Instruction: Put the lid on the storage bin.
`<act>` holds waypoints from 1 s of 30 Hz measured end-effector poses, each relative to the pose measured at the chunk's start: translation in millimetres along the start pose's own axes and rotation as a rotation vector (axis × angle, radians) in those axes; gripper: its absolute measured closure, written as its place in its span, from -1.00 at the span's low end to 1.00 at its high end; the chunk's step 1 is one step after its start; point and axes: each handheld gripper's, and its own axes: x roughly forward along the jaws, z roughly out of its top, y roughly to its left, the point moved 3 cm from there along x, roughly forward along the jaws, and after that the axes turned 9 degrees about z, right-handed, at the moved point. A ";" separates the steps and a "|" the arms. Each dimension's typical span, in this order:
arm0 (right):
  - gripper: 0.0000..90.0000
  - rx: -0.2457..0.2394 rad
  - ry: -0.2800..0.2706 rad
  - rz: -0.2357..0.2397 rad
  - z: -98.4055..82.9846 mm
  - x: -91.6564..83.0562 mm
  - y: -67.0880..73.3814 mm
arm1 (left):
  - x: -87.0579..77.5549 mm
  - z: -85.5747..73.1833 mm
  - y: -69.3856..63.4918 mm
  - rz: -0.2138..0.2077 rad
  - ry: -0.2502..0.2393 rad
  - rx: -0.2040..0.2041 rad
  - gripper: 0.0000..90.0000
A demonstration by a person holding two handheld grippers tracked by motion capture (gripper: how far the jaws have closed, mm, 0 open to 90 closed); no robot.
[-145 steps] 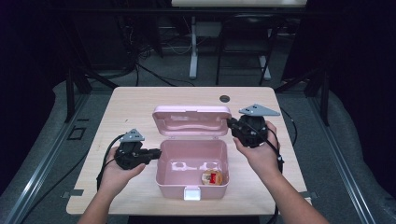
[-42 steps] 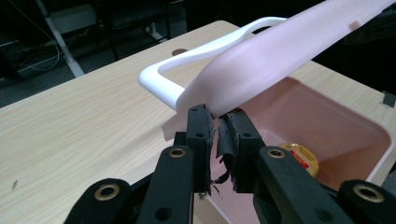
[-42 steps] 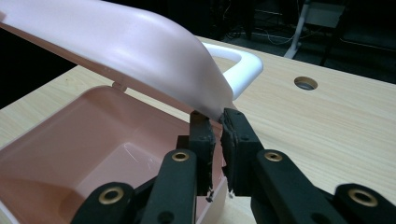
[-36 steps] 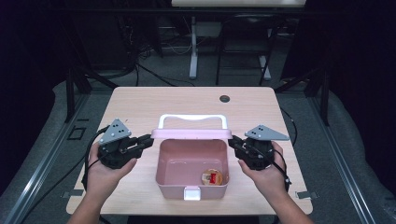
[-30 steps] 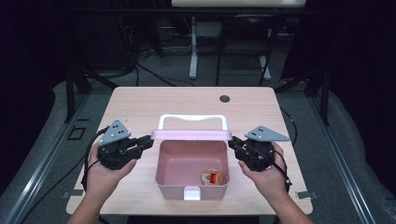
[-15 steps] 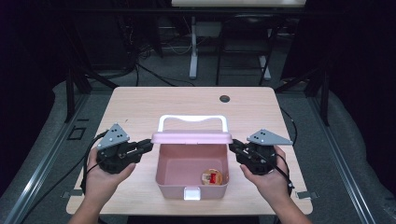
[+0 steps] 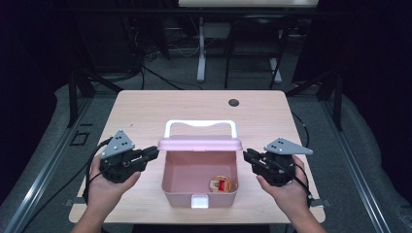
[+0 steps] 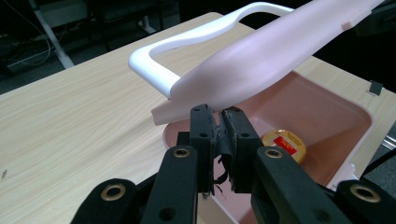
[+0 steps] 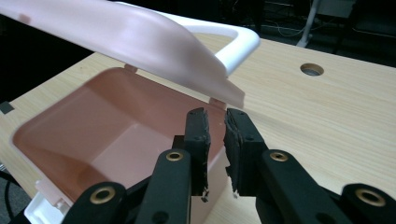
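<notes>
Grippers (image 7: 151,154) (image 7: 248,156) flank pink box (image 7: 200,194) holding tin (image 7: 222,184).

Pale wood-grain table (image 7: 145,109) with a round cable hole (image 7: 234,102) near its far edge. Beyond, dim grey floor (image 7: 160,80), black cables (image 7: 145,73), a white desk leg (image 7: 200,53). Metal rail (image 7: 41,165) alongside.

We see a pink box (image 7: 200,190) with a pink lid (image 7: 199,143) and a white handle (image 7: 200,124), holding a yellow tin (image 7: 222,184) with a red label, between our black grippers, on pale wood-grain table (image 7: 145,109).
</notes>
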 end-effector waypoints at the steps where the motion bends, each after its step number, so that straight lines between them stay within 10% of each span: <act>1: 0.75 0.000 0.000 0.000 0.0 0.0 0.0 | 0.0 0.0 0.0 0.000 0.000 0.000 0.84; 30: 0.68 0.054 0.007 -0.047 -21.0 8.1 -27.9 | -9.3 -27.9 -12.4 -0.020 -0.010 0.008 0.85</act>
